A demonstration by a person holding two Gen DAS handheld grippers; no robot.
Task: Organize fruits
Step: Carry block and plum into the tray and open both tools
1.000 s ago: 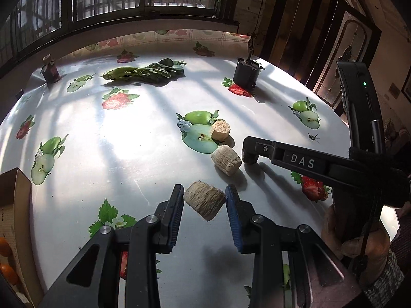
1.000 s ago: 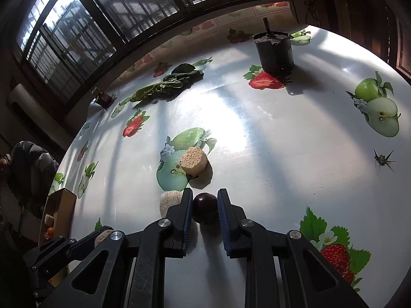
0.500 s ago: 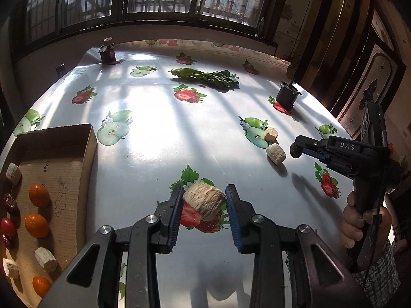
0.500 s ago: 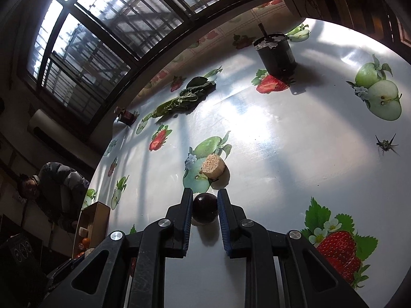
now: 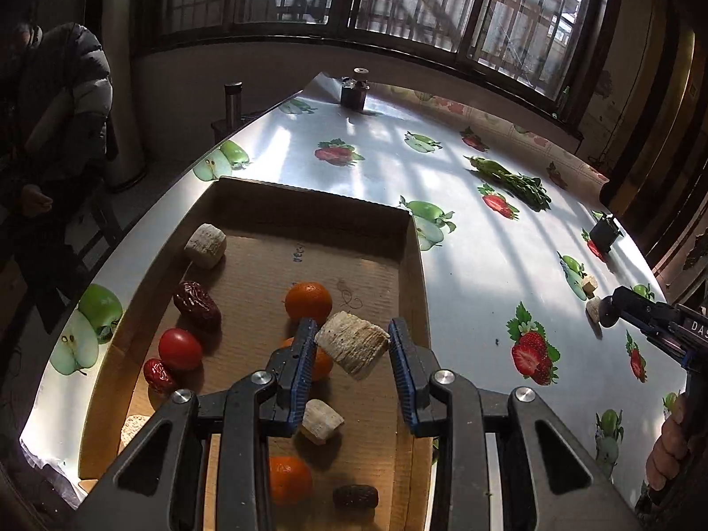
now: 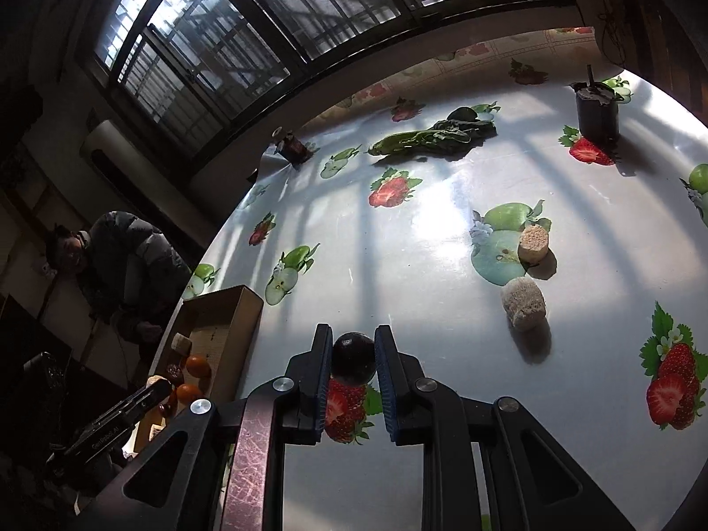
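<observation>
My left gripper (image 5: 352, 347) is shut on a pale ribbed chunk (image 5: 352, 344) and holds it above the cardboard box (image 5: 411, 274). The box holds oranges (image 5: 308, 302), a red tomato (image 5: 180, 348), dark dates (image 5: 196, 305) and several pale chunks (image 5: 205, 245). My right gripper (image 6: 353, 356) is shut on a dark round fruit (image 6: 353, 357) above the table. Two more pale chunks (image 6: 523, 303) (image 6: 533, 244) lie on the table to its right. The box also shows in the right wrist view (image 6: 248, 309), far left.
The table has a glossy fruit-print cloth. Leafy greens (image 6: 433, 138) lie at the back. A dark cup (image 6: 596, 110) stands at the back right, a small bottle (image 6: 292, 147) at the far corner. A seated person (image 6: 128, 261) is left of the table.
My left gripper has carried the pale chunk left from over the table to over the box. My right gripper has lifted the dark fruit and swung left, away from the loose chunks.
</observation>
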